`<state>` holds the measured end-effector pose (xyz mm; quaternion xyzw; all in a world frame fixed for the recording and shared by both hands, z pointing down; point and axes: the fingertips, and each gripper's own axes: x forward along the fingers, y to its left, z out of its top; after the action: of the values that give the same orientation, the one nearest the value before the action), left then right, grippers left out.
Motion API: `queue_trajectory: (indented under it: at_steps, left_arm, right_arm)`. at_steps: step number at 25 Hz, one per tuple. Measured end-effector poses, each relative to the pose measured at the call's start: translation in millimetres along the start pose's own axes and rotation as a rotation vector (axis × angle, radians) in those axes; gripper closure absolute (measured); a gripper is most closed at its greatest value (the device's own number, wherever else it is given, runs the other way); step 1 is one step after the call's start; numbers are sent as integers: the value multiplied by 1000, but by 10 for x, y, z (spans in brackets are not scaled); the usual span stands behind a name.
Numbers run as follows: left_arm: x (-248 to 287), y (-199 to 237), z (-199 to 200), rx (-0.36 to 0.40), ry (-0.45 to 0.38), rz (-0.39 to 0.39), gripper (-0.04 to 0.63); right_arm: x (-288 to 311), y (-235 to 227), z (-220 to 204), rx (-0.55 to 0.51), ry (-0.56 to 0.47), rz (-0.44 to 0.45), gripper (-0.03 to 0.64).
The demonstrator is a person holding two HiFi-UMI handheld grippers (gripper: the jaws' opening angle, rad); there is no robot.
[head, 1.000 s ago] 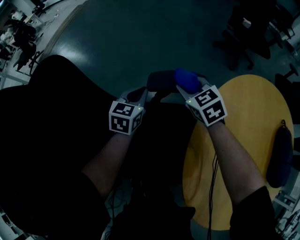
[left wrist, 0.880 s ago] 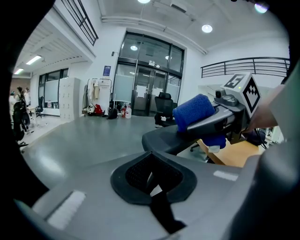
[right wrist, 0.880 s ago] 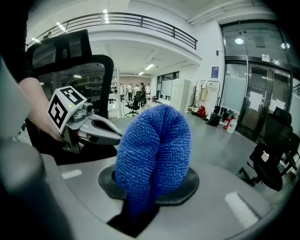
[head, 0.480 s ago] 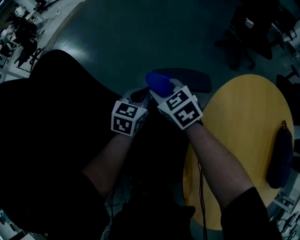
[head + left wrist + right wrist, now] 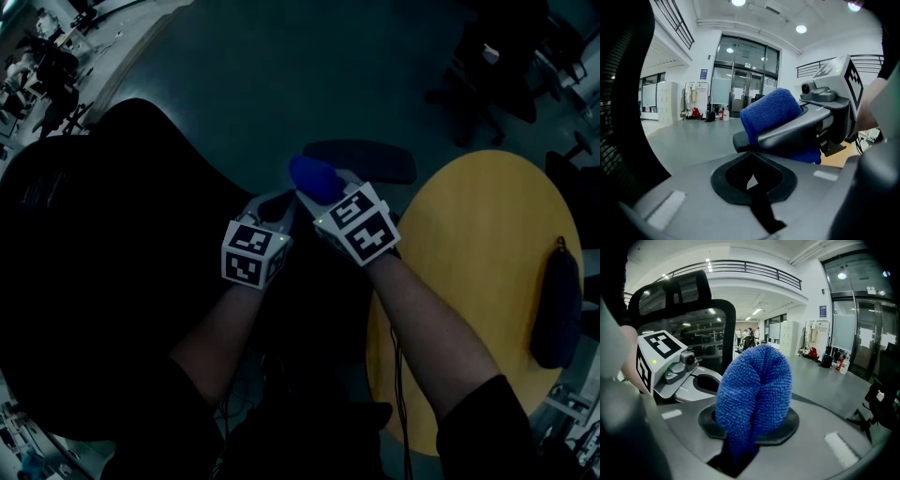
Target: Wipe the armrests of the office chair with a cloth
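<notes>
Pinching the cloth (image 5: pixel 754 385) by its lower fold in the right gripper (image 5: pixel 747 432), with the bulk bulging out ahead of the jaws. Holding it at the 9 o'clock end of the armrest (image 5: pixel 375 161) in the head view, though not telling contact from there. Carrying nothing in the left gripper (image 5: pixel 751 177), jaws closed together on air, sitting just beside the right one at its 8 o'clock.

Risking, most likely, a shallow wipe: rubbing with only the rounded tip of the cloth and missing the 3 o'clock end of the armrest. Risking also a scrape of hard jaw on the pad by tilting too low, given so little cloth under the fingers. Possibly knocking one gripper against the other, being so near. Possibly swivelling the chair (image 5: pixel 112 244) by pushing sideways, with nothing bracing it.

Showing in the head view alone: the armrest at full length, and the table (image 5: pixel 469 244) at 3 o'clock with a dark pouch (image 5: pixel 555 309) on it. Showing in the right gripper view alone: the pinch on the cloth, and the chair's mesh back at 10 o'clock. Showing in the left gripper view alone: the closed, empty jaws, plus the right gripper side-on at 2 o'clock, cloth spilling above and below its near finger.
</notes>
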<state>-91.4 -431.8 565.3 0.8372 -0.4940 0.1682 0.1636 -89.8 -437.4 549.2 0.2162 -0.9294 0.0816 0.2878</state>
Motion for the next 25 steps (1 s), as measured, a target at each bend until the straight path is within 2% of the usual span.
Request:
queue_trajectory:
  at_steps: [4, 8, 12, 18, 25]
  left_arm:
    - [-265, -120, 82, -24, -32, 2, 581]
    - [-710, -271, 237, -74, -103, 2, 581]
    - [-1133, -450, 369, -89, -148, -13, 581]
    - [-1793, -842, 493, -58, -203, -88, 581]
    - [-2494, -1352, 569, 8, -263, -213, 581]
  right_arm:
    - [-222, 149, 58, 17, -25, -20, 509]
    - [-563, 377, 66, 65, -55, -56, 509]
    - [-930, 642, 40, 114, -78, -98, 509]
    - [-1439, 1123, 29, 110, -98, -162, 509]
    - [-2108, 1633, 86, 146, -156, -277, 509]
